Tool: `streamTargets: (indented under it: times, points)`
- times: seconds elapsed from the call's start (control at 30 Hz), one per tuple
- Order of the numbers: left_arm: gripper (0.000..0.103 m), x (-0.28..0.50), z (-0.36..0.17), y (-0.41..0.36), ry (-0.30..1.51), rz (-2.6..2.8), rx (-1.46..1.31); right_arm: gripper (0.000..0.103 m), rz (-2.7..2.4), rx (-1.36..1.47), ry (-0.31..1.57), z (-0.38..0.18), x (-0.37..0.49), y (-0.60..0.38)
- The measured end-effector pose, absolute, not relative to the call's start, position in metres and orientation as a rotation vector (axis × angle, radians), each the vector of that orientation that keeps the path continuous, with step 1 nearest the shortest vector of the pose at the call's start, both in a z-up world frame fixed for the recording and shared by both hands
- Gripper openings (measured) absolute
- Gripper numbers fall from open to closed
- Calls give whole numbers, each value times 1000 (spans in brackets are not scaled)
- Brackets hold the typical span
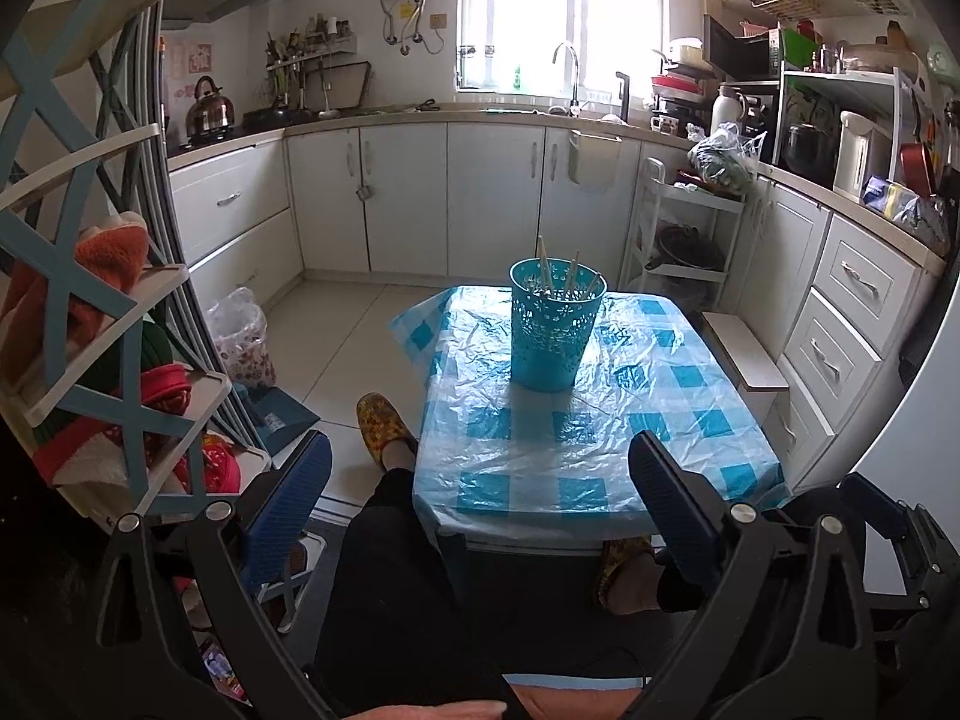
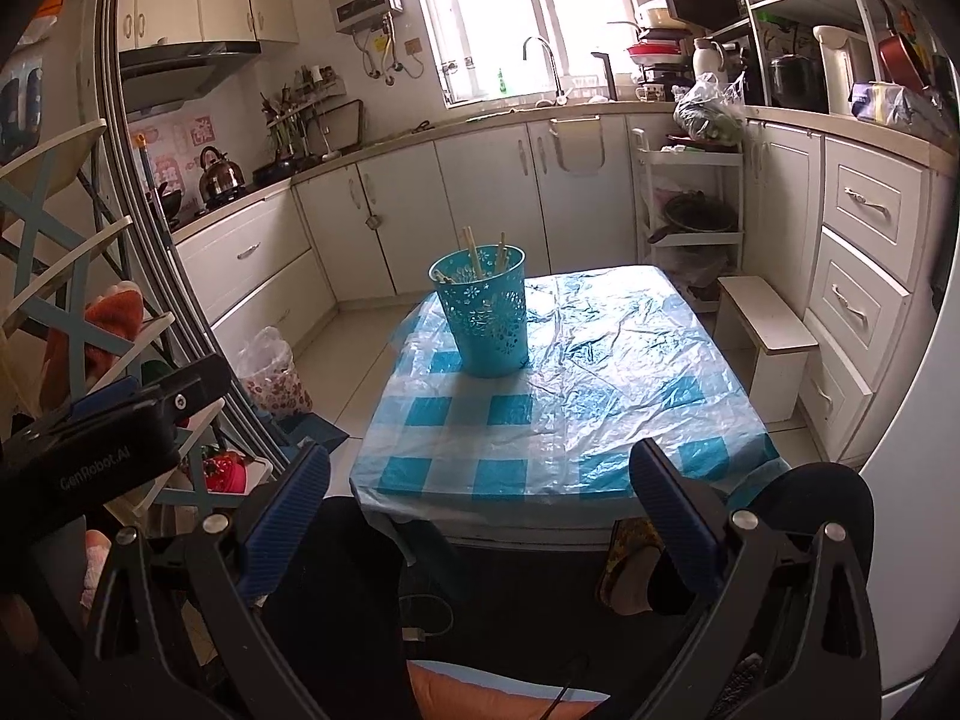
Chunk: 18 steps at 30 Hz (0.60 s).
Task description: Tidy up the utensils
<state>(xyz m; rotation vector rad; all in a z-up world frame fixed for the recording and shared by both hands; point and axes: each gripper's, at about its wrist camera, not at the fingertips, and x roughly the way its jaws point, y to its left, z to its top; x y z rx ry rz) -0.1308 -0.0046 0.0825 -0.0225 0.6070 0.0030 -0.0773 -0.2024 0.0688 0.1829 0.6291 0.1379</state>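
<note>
While both grippers hang back over the person's lap, jaws spread wide and empty, the left gripper (image 1: 480, 492) and right gripper (image 2: 480, 498) face the table (image 2: 600, 360). Ahead stands the blue holder (image 1: 557, 330), upright, chopsticks (image 1: 573, 276) poking up. From here it sits slightly nearer the left gripper.

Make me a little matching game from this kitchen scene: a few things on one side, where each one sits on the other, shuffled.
Things:
1. holder
2. chopsticks
3. kettle
4. stool

Places:
A. on the stove
B. on the checked table
C. on the floor beside the table
D. standing in the holder

Pairs: 1-B, 2-D, 3-A, 4-C
</note>
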Motion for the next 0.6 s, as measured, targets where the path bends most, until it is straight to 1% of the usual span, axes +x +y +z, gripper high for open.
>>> streamTargets:
  times: [0.2,0.3,0.6]
  points:
    - [95,-132,81,4,597,-21,-75,96,145,179,628,69,-77,-204]
    - [95,-136,83,0,562,-4,-34,96,146,179,628,69,-77,-205]
    - [95,-134,81,-4,575,1,-15,96,146,179,628,69,-78,-207]
